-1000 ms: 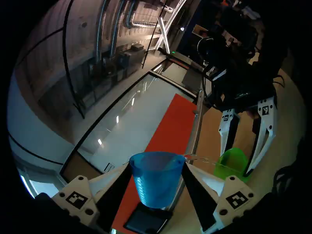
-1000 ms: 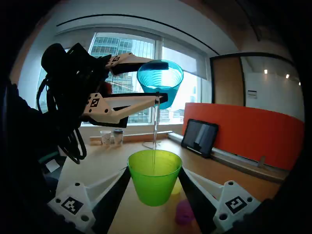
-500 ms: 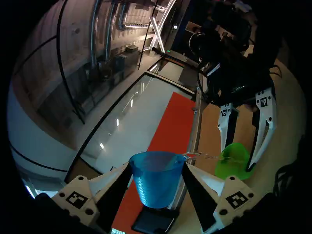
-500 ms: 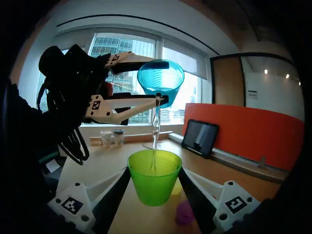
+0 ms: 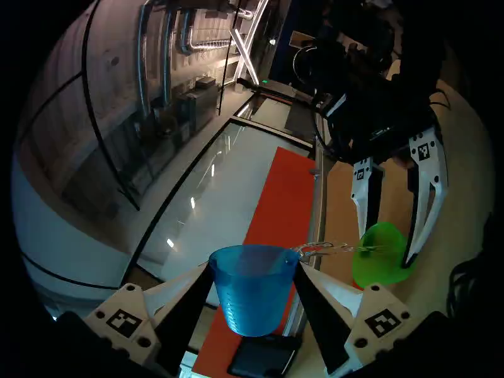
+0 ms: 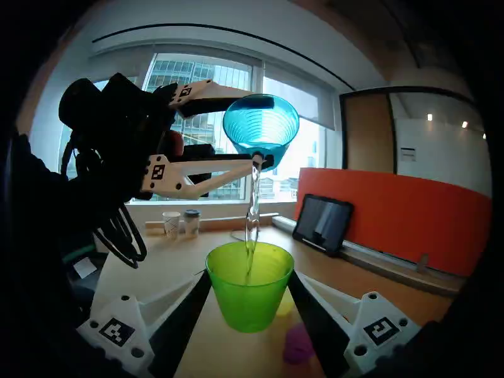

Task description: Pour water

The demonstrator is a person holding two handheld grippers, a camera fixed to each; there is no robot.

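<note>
My left gripper point(image 5: 252, 296) is shut on a translucent blue cup point(image 5: 253, 288), tipped far over. In the right gripper view that blue cup point(image 6: 261, 129) hangs above, mouth toward the camera, in the left gripper point(image 6: 242, 132). A thin stream of water point(image 6: 253, 208) falls from its lip into the green cup point(image 6: 249, 285). My right gripper point(image 6: 249, 296) is shut on the green cup and holds it upright just above the wooden table point(image 6: 157, 258). In the left gripper view the green cup point(image 5: 379, 254) sits between the right gripper's white fingers point(image 5: 366, 195), with the stream point(image 5: 327, 247) reaching it.
A dark tablet point(image 6: 324, 222) leans by an orange divider point(image 6: 403, 214) on the right. Two small paper cups point(image 6: 180, 222) stand near the window at the back. A purple object point(image 6: 296, 343) and a yellow one point(image 6: 285, 305) lie on the table under the green cup.
The blue cup has tipped a little further and the stream has grown thicker and more twisted. The green cup has stayed in place.
</note>
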